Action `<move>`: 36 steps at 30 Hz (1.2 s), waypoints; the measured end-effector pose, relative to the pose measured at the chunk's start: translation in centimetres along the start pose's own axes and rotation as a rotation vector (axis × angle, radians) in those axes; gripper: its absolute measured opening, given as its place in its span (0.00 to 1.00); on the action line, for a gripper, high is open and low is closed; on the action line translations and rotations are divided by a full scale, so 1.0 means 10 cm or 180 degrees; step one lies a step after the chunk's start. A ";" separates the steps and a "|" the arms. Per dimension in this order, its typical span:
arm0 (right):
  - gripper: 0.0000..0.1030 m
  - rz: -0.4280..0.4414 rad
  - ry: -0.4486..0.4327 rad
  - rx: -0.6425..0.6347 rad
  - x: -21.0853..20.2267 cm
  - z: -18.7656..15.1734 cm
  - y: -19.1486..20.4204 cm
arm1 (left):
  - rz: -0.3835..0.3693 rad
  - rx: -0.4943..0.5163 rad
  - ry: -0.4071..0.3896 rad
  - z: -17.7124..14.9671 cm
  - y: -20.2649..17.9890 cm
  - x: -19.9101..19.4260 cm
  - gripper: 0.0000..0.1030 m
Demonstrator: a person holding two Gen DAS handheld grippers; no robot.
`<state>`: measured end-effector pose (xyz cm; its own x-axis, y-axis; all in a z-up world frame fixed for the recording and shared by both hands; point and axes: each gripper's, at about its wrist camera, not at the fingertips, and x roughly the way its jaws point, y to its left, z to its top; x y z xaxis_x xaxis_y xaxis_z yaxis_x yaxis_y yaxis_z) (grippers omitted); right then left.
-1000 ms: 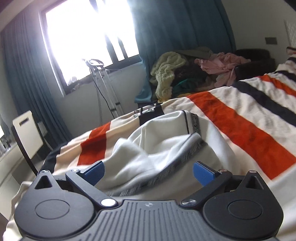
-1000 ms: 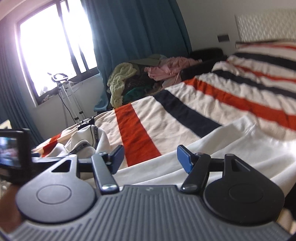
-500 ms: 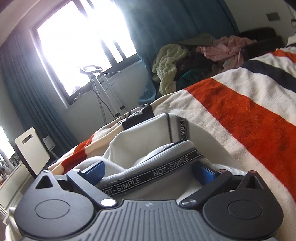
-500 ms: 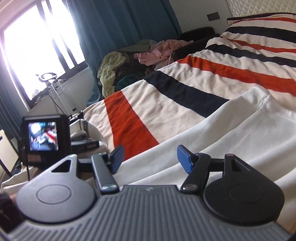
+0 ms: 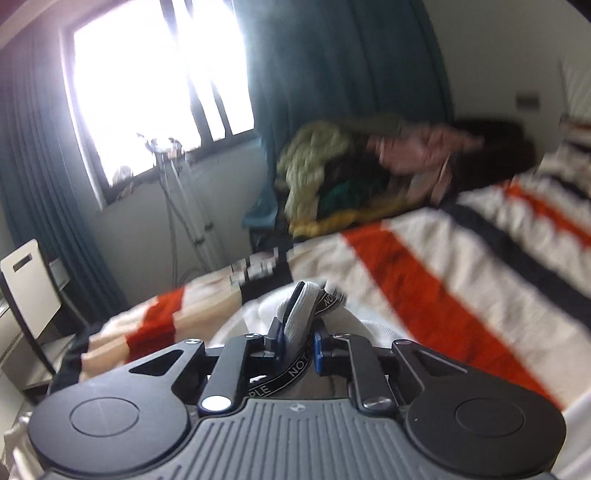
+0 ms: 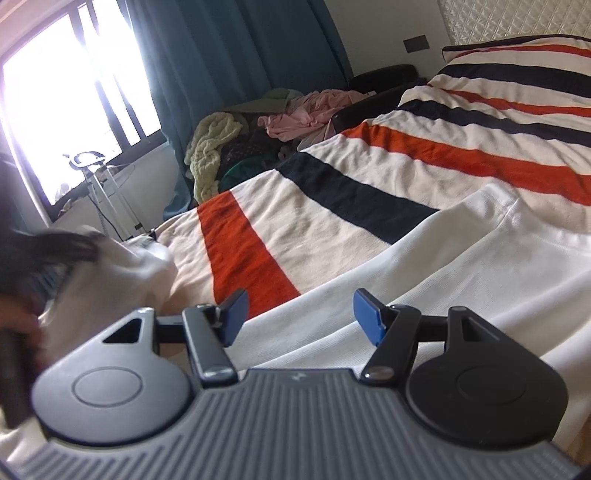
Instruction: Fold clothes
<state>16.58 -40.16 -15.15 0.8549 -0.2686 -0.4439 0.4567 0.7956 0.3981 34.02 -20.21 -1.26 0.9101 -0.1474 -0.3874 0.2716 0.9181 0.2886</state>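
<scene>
Bedding fills most of the room: a cream bedspread (image 6: 332, 206) with broad orange and navy stripes runs from the foot of the bed toward the quilted headboard (image 6: 517, 18) at two o'clock. Teal curtains (image 6: 229, 55) hang at twelve o'clock, beside a glaring bright window (image 5: 147, 96) at eleven. Under the curtains, at about one o'clock, sits a heap of clothes (image 6: 266, 129), pale green knit and pink fabric on top, against a dark sofa. A folding metal stand (image 6: 99, 184) leans below the window sill, and a white chair back (image 5: 29, 284) shows at nine o'clock.

On the bedspread lies the white garment (image 6: 461, 266), spread flat from five o'clock toward its bunched end at nine. The right gripper (image 6: 299, 314) hovers low over it, blue pads wide apart, nothing between them. The left gripper (image 5: 297, 338) is clamped on the garment's grey ribbed waistband (image 5: 299, 314), whose black printed tape trails at six o'clock; that view is motion-blurred.
</scene>
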 end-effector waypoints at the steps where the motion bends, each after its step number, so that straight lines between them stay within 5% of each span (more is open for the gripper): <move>1: 0.64 0.0008 0.0000 0.0014 -0.03 0.01 0.00 | 0.0030 -0.0107 -0.0104 0.07 0.13 -0.14 0.15; 6: 0.64 0.0083 -0.0104 0.0006 -0.21 0.03 0.04 | 0.0342 -0.0263 -0.0330 0.25 0.60 -0.31 0.15; 16: 0.64 -0.0042 0.0037 0.0020 -0.01 0.00 0.01 | 0.0767 -0.0528 -0.0105 -0.01 0.71 0.73 0.18; 18: 0.65 -0.0085 0.0042 0.0017 0.06 -0.02 0.00 | 0.0722 -0.0635 -0.0029 -0.07 0.69 0.95 0.23; 20: 0.64 -0.0109 0.0089 -0.0004 0.16 -0.07 0.01 | 0.0735 -0.0749 0.0060 -0.09 0.66 1.06 0.42; 26: 0.64 -0.0083 0.0158 -0.0071 0.32 -0.17 0.10 | 0.0548 -0.0741 -0.0038 -0.18 0.60 0.27 0.86; 28: 0.64 -0.0030 0.0123 -0.0134 0.28 -0.17 0.14 | 0.0483 -0.0734 -0.0075 -0.20 0.58 -0.01 0.93; 36: 0.64 0.0067 -0.0001 -0.0319 0.06 -0.16 0.22 | 0.0222 -0.0705 -0.0222 -0.32 0.51 -1.12 0.97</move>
<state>17.70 -37.67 -15.80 0.8641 -0.2516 -0.4360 0.4118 0.8513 0.3250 24.21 -12.69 1.73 0.9457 -0.0987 -0.3096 0.1388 0.9841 0.1104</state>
